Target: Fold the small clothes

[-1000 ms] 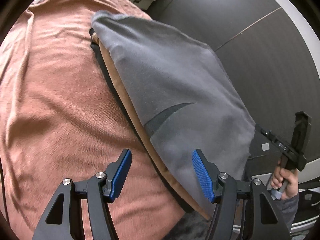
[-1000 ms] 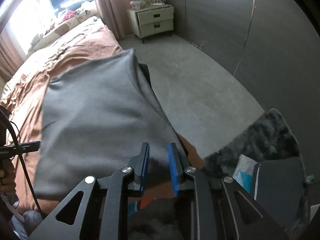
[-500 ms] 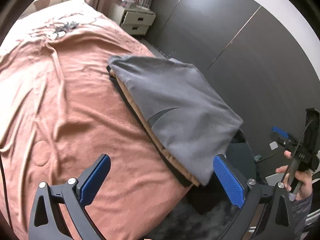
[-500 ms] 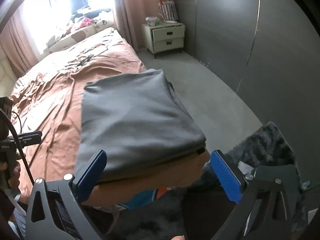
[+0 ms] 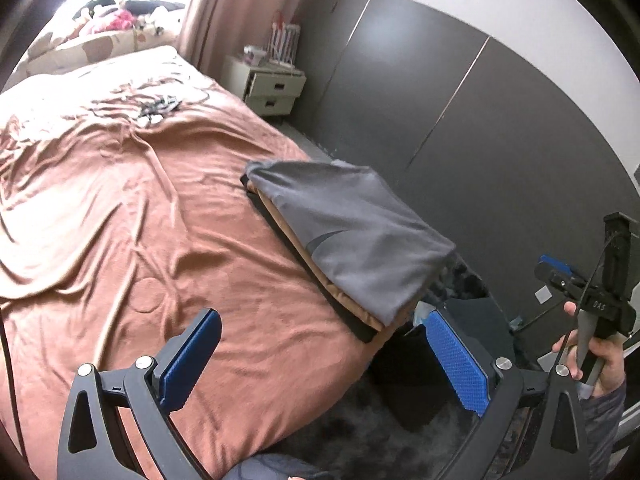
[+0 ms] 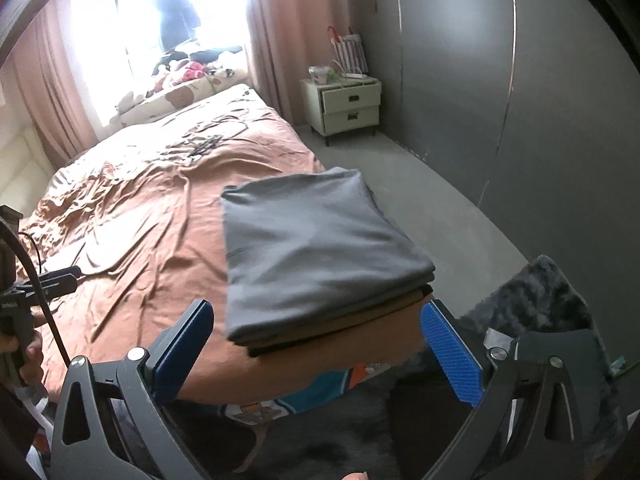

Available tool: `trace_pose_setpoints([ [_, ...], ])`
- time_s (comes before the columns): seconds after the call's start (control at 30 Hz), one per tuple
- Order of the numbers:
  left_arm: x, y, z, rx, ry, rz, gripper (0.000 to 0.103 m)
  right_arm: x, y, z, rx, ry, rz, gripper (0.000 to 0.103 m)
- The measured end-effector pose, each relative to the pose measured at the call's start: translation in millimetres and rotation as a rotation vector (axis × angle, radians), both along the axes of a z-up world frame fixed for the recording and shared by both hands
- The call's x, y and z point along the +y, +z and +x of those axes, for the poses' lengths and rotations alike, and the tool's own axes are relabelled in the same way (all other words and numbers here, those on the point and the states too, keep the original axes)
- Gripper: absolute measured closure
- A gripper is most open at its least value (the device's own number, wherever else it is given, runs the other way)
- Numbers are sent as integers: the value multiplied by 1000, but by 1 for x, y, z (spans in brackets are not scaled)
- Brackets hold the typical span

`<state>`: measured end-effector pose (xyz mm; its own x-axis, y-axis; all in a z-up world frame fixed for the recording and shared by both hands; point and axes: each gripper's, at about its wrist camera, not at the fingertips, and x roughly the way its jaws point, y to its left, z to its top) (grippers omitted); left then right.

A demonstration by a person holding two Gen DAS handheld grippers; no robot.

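Folded grey garment (image 5: 352, 236) lying atop a stack of folded clothes (image 6: 340, 320) at the corner of the bed (image 5: 160, 240), near edge of the stack overhanging the mattress above a dark rug (image 6: 552, 296). Left gripper (image 5: 320, 356) with jaws spread wide and empty, clear of the cloth; right gripper (image 6: 316, 352) likewise released, nothing between the blue pads (image 6: 452, 356), stack visible beyond the gap. Main hazard, as judged: overhang at the bed corner, hence a slide of the top garment or the whole stack to the floor under any nudge or tug on the brown cover. Second hazard: an open finger catching the loose grey edge in passing and undoing the fold. Trailing cable (image 6: 36, 276) beside the left hand (image 6: 24, 360) a possible snag on the cover.
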<state>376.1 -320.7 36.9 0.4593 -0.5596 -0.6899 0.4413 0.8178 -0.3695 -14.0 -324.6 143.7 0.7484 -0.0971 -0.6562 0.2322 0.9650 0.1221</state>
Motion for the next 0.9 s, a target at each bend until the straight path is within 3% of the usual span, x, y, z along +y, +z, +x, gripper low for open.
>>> trace_pose_setpoints([
  [0.33,59,38,-60,-122,71,1,0,41,16,-37,-72,57,-6,0],
  [0.9,136,64,-179,-298,189,39,0,100,5,-98,-180,129,-2,0],
])
